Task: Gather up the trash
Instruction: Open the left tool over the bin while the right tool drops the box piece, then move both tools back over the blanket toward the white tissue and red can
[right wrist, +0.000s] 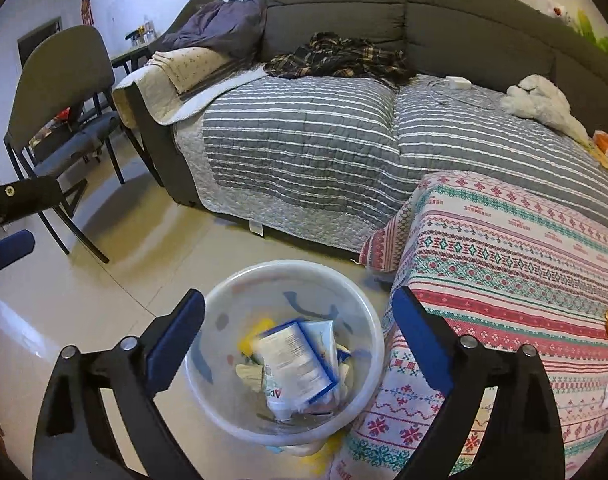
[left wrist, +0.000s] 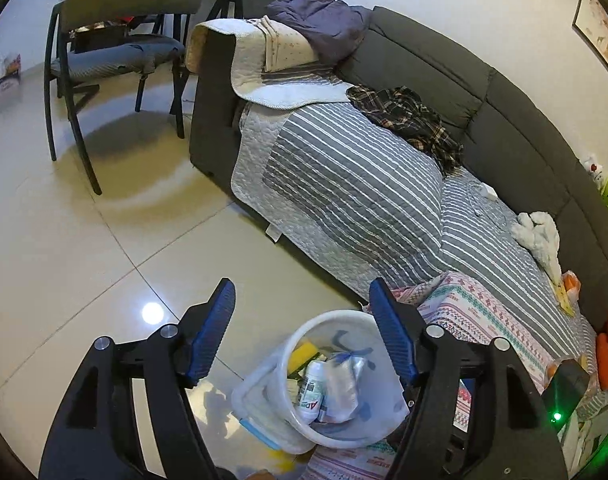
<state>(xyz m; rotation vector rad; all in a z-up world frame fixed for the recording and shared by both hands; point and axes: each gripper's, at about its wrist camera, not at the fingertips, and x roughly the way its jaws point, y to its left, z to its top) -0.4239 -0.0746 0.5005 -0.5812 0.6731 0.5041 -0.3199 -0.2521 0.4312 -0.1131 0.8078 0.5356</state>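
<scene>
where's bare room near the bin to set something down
Free: tiled floor between the trash bin and chair; the striped sofa cover. Crowded: the bin's inside, and the sofa's right end by the white plush.

Left hand-held gripper (left wrist: 301, 300): matte black plastic linkage arms, round silver pivot pins at the joints, two flat fingers (left wrist: 390, 330) faced with ribbed blue pads. Right hand-held gripper (right wrist: 299, 312): same build, black arms, silver pins, blue pads on fingers (right wrist: 422, 338). Black bracket with small screws and a blue pad at the right wrist view's left edge.
</scene>
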